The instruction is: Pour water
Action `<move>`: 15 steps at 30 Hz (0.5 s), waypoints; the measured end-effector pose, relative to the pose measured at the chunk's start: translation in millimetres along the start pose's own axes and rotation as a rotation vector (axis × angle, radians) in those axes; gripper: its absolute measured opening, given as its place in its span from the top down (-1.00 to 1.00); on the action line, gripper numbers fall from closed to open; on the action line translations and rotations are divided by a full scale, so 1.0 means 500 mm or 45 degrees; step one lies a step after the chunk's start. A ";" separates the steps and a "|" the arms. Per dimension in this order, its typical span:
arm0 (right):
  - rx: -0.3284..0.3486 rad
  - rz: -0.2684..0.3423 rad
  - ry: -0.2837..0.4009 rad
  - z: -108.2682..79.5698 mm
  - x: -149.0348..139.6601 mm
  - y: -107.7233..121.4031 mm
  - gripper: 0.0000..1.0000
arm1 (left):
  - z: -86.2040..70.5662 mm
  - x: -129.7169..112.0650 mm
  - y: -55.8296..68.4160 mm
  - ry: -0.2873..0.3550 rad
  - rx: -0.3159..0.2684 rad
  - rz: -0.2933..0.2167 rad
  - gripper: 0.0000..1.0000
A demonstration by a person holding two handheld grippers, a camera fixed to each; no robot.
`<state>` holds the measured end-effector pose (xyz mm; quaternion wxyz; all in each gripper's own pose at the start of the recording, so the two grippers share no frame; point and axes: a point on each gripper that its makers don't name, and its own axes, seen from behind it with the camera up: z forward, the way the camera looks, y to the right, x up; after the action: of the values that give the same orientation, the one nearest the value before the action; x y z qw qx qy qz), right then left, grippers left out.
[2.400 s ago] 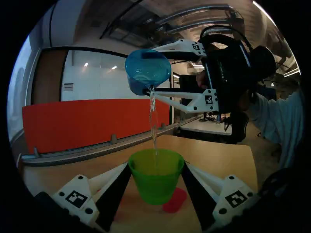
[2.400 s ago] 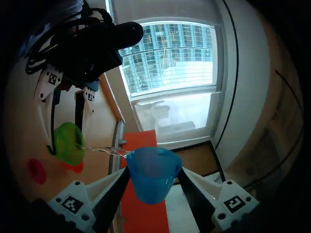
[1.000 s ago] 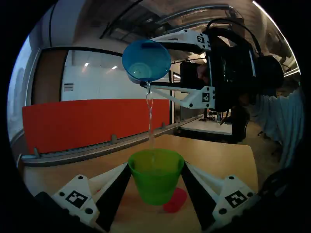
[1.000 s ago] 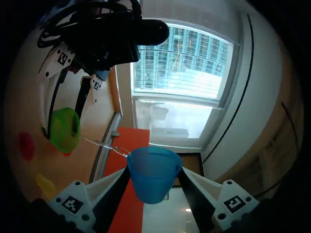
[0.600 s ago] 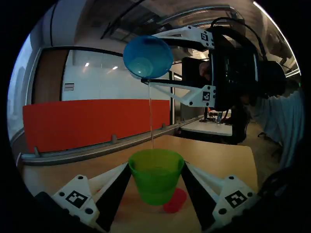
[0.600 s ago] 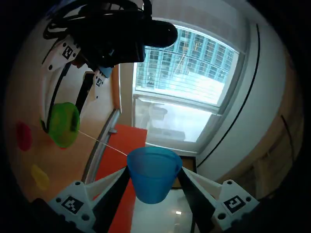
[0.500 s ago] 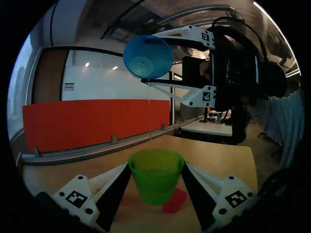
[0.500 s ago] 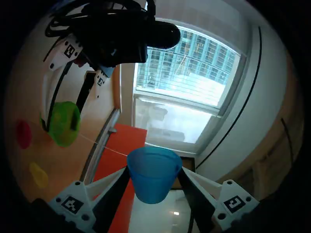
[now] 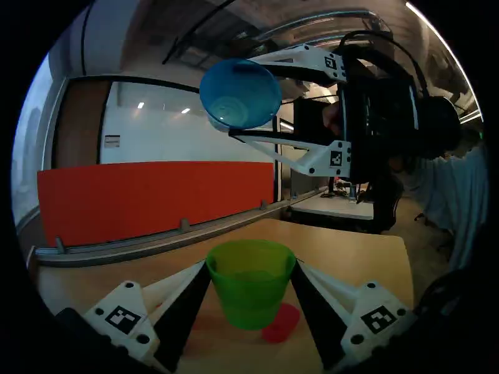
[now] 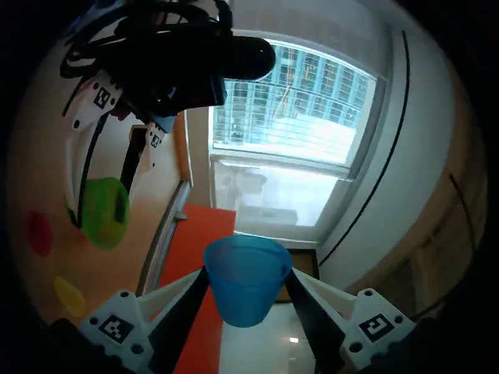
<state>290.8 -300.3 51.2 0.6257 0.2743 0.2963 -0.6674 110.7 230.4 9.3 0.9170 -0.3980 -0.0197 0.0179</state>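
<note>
Though half hidden by the green cup [image 9: 251,287], clamped upright between both fingers of the left gripper [image 9: 250,274], reads as a red disc [image 9: 282,323] flat on the table [image 9: 355,249]. Fill level inside hard to judge. Higher and farther, blue cup [image 9: 240,93] pinched by both fingers of the right gripper [image 9: 248,96], mouth tipped camera-ward. Behind, a hand [image 9: 330,118] mostly covered by black rig [image 9: 380,118]. No more thread of water between cups, unlike a moment ago.
</note>
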 end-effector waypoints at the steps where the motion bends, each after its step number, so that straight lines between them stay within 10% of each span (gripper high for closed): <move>1: 0.002 0.048 -0.001 -0.001 -0.003 -0.002 -0.78 | -0.001 0.001 0.000 0.001 0.001 0.001 -0.73; 15: 0.041 0.871 -0.013 -0.033 -0.009 -0.040 -0.78 | -0.005 0.009 -0.003 0.002 0.010 0.020 -0.73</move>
<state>271.1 -284.1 44.2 0.8104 0.3643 0.1734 -0.4248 115.4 227.8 8.6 0.9184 -0.3945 -0.0158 0.0247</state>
